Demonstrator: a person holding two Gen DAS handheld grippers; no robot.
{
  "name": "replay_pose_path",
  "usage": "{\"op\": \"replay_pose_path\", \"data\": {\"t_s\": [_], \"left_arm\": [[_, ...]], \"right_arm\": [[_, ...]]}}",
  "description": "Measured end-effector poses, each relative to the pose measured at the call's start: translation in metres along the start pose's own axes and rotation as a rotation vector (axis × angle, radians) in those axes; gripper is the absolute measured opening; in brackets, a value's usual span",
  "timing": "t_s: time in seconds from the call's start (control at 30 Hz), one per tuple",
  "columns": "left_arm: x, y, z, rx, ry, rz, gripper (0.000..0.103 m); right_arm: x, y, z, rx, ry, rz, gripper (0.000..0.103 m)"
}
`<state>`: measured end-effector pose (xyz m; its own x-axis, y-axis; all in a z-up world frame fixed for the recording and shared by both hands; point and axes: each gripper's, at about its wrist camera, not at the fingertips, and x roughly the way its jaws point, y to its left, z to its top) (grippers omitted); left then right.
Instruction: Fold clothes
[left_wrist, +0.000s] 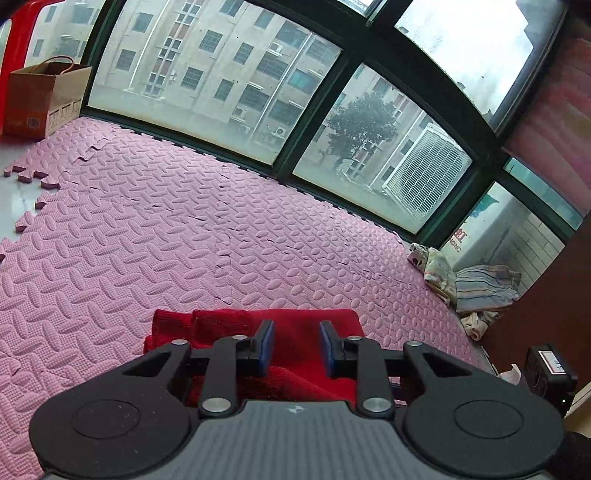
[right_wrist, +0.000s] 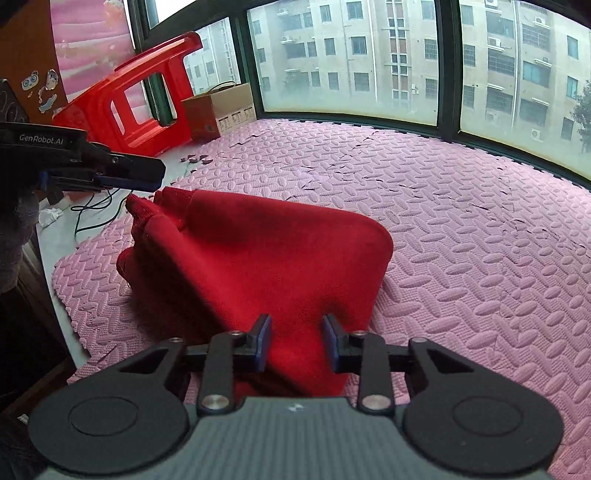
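Both grippers' jaws apart, left gripper (left_wrist: 296, 345) and right gripper (right_wrist: 296, 343) over red garment (right_wrist: 258, 251)

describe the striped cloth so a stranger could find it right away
Follow the pink foam mat to its far right corner, under the window. A small pile of clothes lies there; the striped cloth is the folded one with thin coloured bands, unlike its pale, crumpled neighbours.

A soft pink mat (right_wrist: 461, 229) made of puzzle pieces covers the floor by a big window (left_wrist: 229, 62). A red plastic stool (right_wrist: 140, 99) lies tipped on its side, and a brown paper bag (right_wrist: 218, 107) sits just beside it. A black cord (right_wrist: 98, 208) curls on the bare floor. Small striped cloths (left_wrist: 480, 288) lie in a far corner.
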<state>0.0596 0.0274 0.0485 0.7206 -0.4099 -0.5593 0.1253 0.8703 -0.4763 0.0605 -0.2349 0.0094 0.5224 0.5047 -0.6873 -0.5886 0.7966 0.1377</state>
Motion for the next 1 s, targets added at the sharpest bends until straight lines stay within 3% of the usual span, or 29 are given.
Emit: {"op": "replay_pose_path", "data": {"t_s": [0.27, 0.43, 0.57, 0.73, 0.87, 1.0], "left_arm": [[0.006, 0.011, -0.021, 0.004, 0.061, 0.049, 0.027], [0.003, 0.010, -0.026, 0.018, 0.057, 0.056, 0.027], [0.005, 0.011, -0.027, 0.021, 0.062, 0.062, 0.027], [0.004, 0.013, -0.027, 0.020, 0.059, 0.062, 0.027], [-0.002, 0.011, -0.027, 0.030, 0.042, 0.057, 0.027], [-0.005, 0.013, -0.029, 0.032, 0.035, 0.052, 0.027]], "right_arm": [[-0.007, -0.010, 0.026, 0.002, -0.048, -0.008, 0.030], [0.021, -0.029, 0.056, 0.046, -0.041, -0.048, 0.030], [0.062, -0.036, 0.068, 0.078, 0.013, -0.070, 0.031], [0.065, -0.021, 0.069, 0.021, 0.011, -0.116, 0.031], [0.041, 0.008, 0.078, -0.048, -0.028, -0.011, 0.031], [0.045, 0.038, 0.088, -0.115, -0.007, 0.122, 0.028]]}}
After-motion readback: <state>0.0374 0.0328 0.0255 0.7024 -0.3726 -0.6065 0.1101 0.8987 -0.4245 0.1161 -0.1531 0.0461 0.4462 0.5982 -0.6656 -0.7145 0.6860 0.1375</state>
